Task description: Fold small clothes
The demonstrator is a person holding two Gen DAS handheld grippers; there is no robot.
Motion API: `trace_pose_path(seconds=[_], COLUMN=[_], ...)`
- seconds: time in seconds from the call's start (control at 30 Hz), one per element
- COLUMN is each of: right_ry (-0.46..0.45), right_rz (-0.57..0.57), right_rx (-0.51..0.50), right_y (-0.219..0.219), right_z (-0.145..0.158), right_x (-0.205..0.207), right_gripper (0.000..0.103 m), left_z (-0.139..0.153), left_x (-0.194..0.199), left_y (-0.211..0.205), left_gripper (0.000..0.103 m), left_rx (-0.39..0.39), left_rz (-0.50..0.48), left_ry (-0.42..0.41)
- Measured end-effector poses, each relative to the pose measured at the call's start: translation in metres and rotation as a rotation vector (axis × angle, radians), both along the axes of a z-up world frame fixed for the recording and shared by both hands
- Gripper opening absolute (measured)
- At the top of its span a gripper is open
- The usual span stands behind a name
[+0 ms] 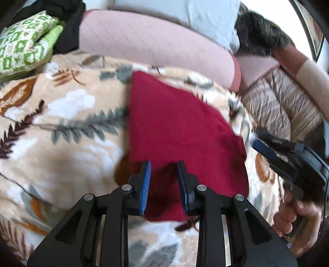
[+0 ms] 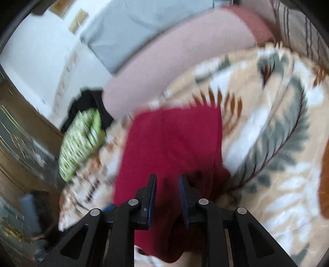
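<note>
The left gripper (image 1: 164, 164) has its blue pads a little way apart and nothing pinched between them, it just hangs over the near edge of the red cloth (image 1: 185, 123). Same deal with the right gripper (image 2: 167, 177): jaws parted a bit, the red cloth (image 2: 174, 139) showing through the gap, pads not pressing on it as far as I can see, though that view is pretty smeared.

The cloth itself lies flat on the leaf-print blanket (image 1: 61, 123), folded into a roughly four-sided shape with straight edges on the left and far sides. From the left wrist view you can also spot the right gripper (image 1: 259, 141) off the cloth's right edge, with the person's hand (image 1: 296, 217) wrapped round its handle down in the corner.

Going outward: past the far edge of the blanket there's a pink cushion (image 1: 154, 41) and a pale blue pillow (image 1: 205, 16) behind it. Off to the left sits a green and white patterned pile (image 1: 22, 43), looks like folded fabric, with something black (image 1: 70, 30) just beside it. On the right there's a striped quilted cover (image 1: 283, 111) and a dark furry thing (image 1: 259, 35), too blurry to say what. The right wrist view adds a white wall (image 2: 41, 51) and brownish furniture (image 2: 18, 133) at the left.
</note>
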State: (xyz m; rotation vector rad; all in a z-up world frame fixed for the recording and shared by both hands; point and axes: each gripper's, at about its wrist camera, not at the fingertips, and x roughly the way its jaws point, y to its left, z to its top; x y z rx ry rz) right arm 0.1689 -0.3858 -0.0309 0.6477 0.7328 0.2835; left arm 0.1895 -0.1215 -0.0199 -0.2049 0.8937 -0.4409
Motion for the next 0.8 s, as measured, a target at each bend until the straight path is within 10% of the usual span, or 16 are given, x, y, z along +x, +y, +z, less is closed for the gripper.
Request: trace_pose_path(seconds=[0.07, 0.1, 0.23, 0.47, 0.63, 0.8], right_ry=[-0.094, -0.093, 0.067, 0.049, -0.128, -0.051], right_rz=[-0.203, -0.237, -0.037, 0.084, -0.021, -0.029], right_rx=[0.037, 0.050, 0.038, -0.068, -0.048, 0.115], right_y=[-0.030, -0.034, -0.022, 0.001, -0.014, -0.025], right_z=[0.023, 0.017, -0.020, -0.034, -0.008, -0.040], right_x=[-0.033, -0.041, -0.022, -0.001, 0.000, 0.036], right_gripper=[0.086, 0.095, 0.070, 0.057, 0.059, 0.067], left_z=[0.001, 0.001, -0.018, -0.043, -0.054, -0.058], left_x=[0.010, 0.015, 0.040, 0.074, 0.087, 0.086], left_y=[0.011, 0.015, 0.023, 0.016, 0.009, 0.007], left_gripper=[0.061, 0.064, 0.064, 0.064, 0.071, 0.071], left_rx=[-0.025, -0.038, -0.085, -0.312, -0.352, -0.376], left_rz=[0.014, 0.018, 0.010, 0.004, 0.001, 0.003], left_ry=[0.003, 0.004, 0.074, 0.245, 0.304, 0.308])
